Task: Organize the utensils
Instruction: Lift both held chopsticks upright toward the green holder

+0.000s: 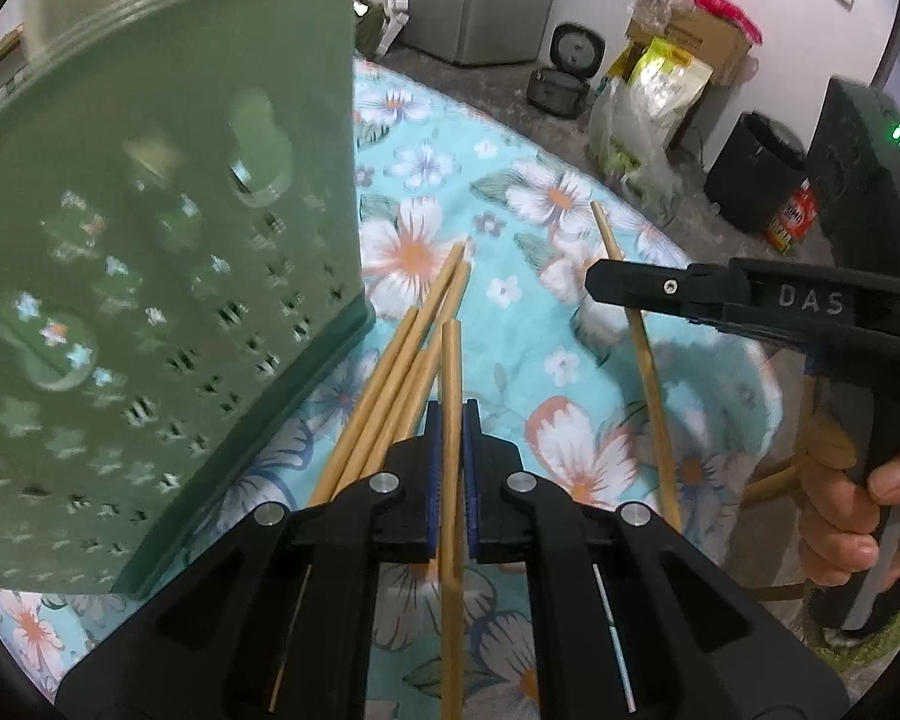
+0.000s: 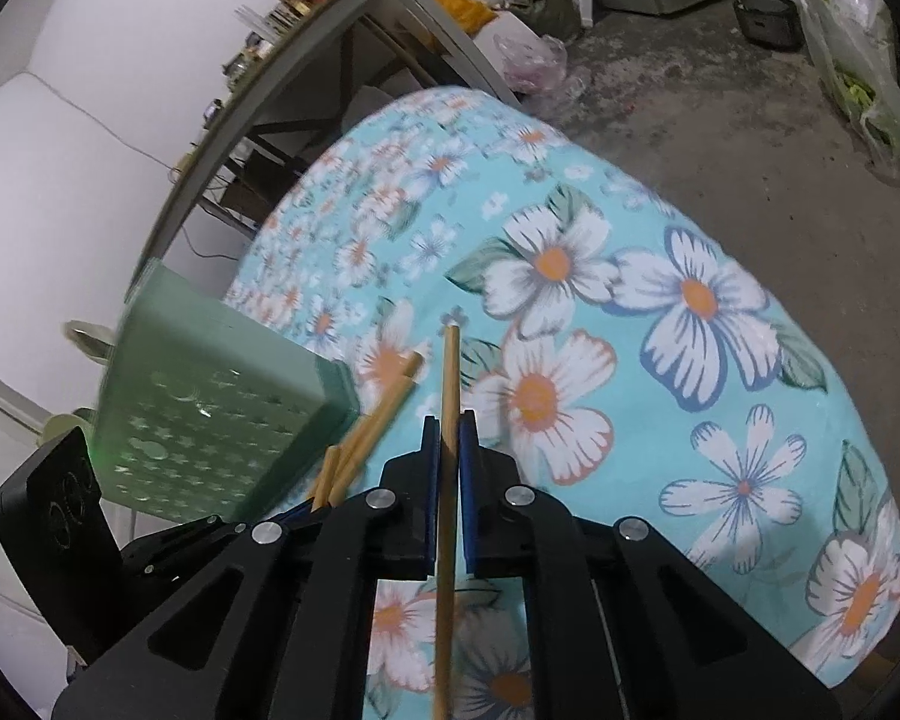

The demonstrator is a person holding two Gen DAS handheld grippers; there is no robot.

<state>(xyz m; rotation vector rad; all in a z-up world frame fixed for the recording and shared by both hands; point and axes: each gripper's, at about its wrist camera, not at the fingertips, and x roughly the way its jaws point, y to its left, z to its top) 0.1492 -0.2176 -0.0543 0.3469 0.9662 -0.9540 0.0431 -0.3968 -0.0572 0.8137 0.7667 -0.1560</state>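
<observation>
- Left tongs (image 1: 448,450) pinch one wooden chopstick (image 1: 450,396); its lower end is cut off at 6 o'clock.
- Right tongs (image 2: 448,450) pinch another chopstick (image 2: 449,384).
- Loose chopsticks (image 1: 402,384) lie beside the blurred green perforated holder (image 1: 150,252) at 9 o'clock.
- "DAS" is readable on the right tongs' arm at 3 o'clock.

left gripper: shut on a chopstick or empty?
Shut on one. The left gripper has a single wooden chopstick pinched between its blue pads, lifted off the loose chopsticks lying beside the green holder.
</observation>
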